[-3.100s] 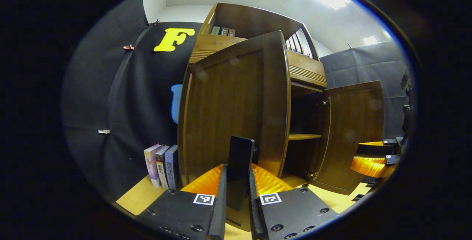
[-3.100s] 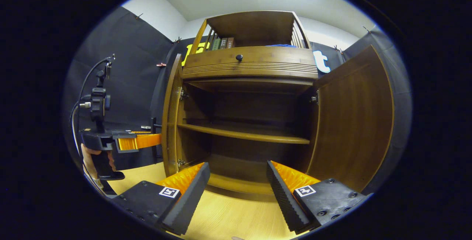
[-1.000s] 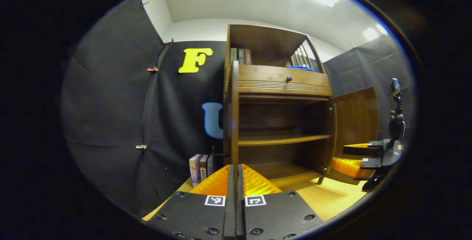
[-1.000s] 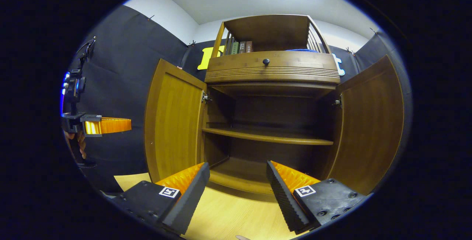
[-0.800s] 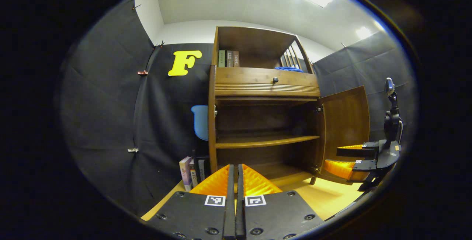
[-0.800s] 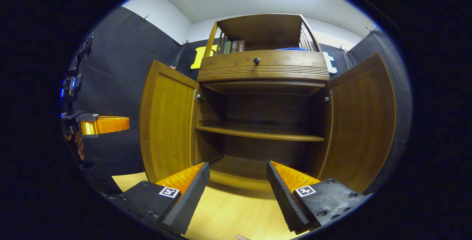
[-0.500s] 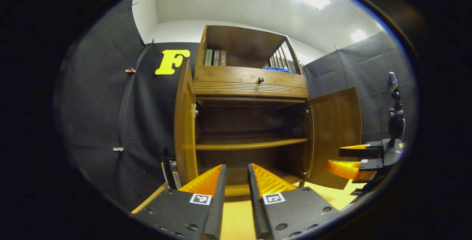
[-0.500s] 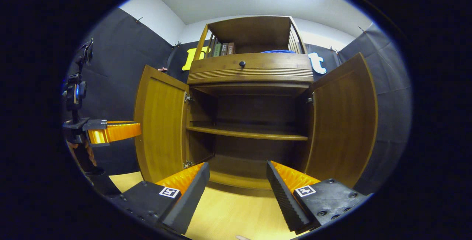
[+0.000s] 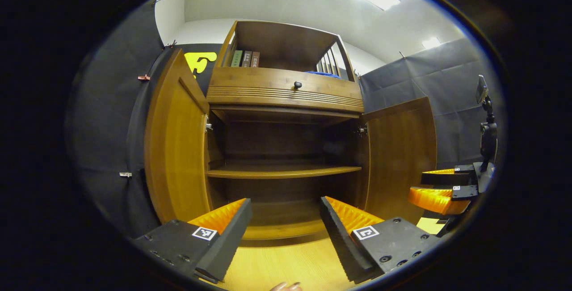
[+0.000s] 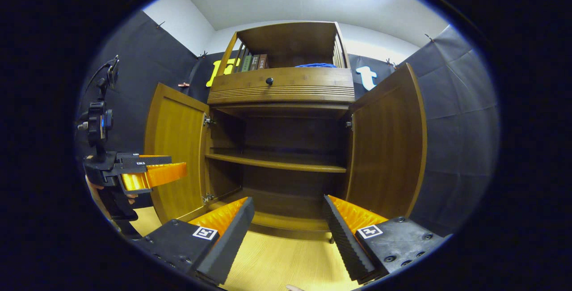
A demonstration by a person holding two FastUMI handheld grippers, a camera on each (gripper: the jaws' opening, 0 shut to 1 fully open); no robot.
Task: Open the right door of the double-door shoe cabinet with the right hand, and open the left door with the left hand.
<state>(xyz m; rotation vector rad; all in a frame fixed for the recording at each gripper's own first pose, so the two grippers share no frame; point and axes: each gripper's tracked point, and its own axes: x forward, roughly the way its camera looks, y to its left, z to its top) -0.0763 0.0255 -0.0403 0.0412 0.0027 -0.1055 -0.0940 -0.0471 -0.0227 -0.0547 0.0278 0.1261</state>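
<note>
Here, the shoe cabinet [image 10: 286, 116] fills the middle of both gripper views, its left door [image 10: 176, 148] swung out at nine o'clock and its right door [image 10: 386, 143] at three. Below, at six o'clock, the left gripper [image 9: 286, 219] and right gripper [image 10: 288, 219] hang wide apart, holding nothing.

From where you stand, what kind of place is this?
Probably a recording booth staged like a home corner: black cloth walls surround a wooden shoe cabinet, both doors open, with books on top, standing on a pale wood floor.
</note>
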